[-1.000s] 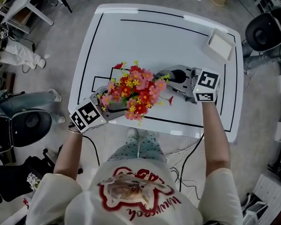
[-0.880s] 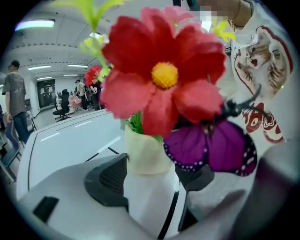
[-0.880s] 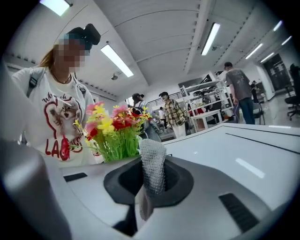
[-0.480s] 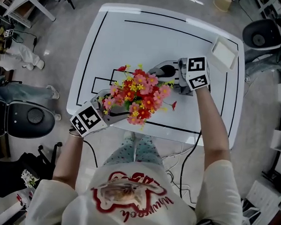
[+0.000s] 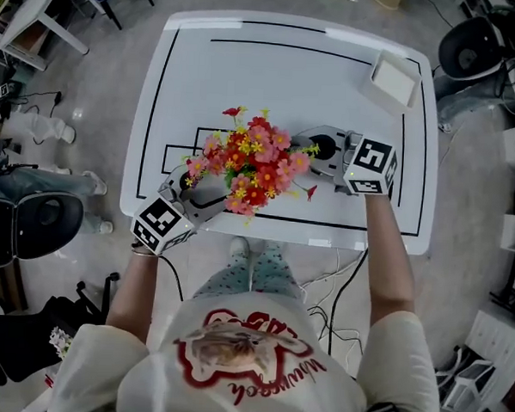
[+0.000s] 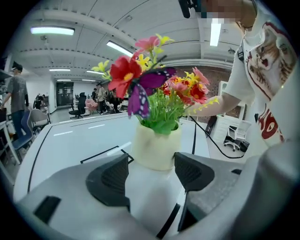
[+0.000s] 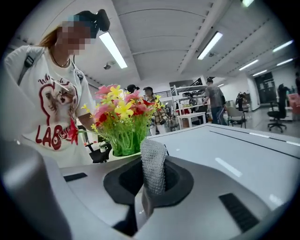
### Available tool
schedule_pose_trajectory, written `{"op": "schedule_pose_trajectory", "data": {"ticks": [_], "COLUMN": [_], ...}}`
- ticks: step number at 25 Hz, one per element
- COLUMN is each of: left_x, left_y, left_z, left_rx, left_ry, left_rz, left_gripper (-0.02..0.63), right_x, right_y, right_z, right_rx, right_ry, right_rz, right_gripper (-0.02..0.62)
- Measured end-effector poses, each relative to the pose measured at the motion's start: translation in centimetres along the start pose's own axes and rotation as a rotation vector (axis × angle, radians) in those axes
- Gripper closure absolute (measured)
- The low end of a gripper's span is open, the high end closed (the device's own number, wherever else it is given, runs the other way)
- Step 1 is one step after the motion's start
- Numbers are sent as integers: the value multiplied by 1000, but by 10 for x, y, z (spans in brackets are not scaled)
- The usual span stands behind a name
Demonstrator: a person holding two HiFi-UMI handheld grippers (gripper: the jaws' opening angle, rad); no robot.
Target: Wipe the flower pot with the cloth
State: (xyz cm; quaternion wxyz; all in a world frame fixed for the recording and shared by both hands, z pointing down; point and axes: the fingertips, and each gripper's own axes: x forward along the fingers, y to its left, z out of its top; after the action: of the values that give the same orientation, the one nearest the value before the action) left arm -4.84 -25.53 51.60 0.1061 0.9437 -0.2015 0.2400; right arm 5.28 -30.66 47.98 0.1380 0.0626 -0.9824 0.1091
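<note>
The white table (image 5: 205,52) fills most of my head view. The bunch of red, pink and yellow flowers (image 5: 253,162) stands toward its near edge, about midway across. From above the blooms hide the flower pot (image 6: 157,143), but in the left gripper view I see it as a cream pot, upright, with its long axis vertical.

The two grippers come at it from opposite sides, so the pot sits between them. The left gripper (image 5: 194,187) reaches in under the flowers from my left. Its jaws stand wide, and the pot's lower wall fills the gap at their tips. The right-hand pad (image 6: 187,171) overlaps the pot's edge, and I judge that the pads clamp the pot to steady it.

The right gripper (image 5: 316,152) lies level on my right, just beside the blooms. Its jaws are closed on the cloth (image 7: 153,164), a grey knitted strip that stands up out of the pinch. In the right gripper view the green stems rise ahead and a little left of that strip. Of the pot, only a pale sliver of rim shows behind the jaw body, so I cannot tell whether cloth and pot wall touch.

The coming wipe depends on that gap. The pot wall lies forward and slightly left of the cloth, and the upright strip runs parallel to the wall. I judge that a short push that way would bring the cloth's face onto the side of the pot away from the left gripper.
</note>
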Motion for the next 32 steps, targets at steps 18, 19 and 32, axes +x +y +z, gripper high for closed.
{"op": "schedule_pose_trajectory", "data": {"ticks": [18,19,32], "left_x": [-3,-4,-1], "left_y": [-3,-2,-12], "left_z": [-5,-6,-2], "left_rx": [28,28,35], "left_ry": [-10,-11,-45], "left_rz": [15,18,82], "left_gripper": [291,291,291], "right_x": [-10,-8,30], "right_y": [52,54,101], "right_z": [-10,-9,-9], "right_rx": [40,44,51], "right_ry": [-72,-75,-98], "right_rz": [-436,-443,-436], "right_gripper": [577,577,575]}}
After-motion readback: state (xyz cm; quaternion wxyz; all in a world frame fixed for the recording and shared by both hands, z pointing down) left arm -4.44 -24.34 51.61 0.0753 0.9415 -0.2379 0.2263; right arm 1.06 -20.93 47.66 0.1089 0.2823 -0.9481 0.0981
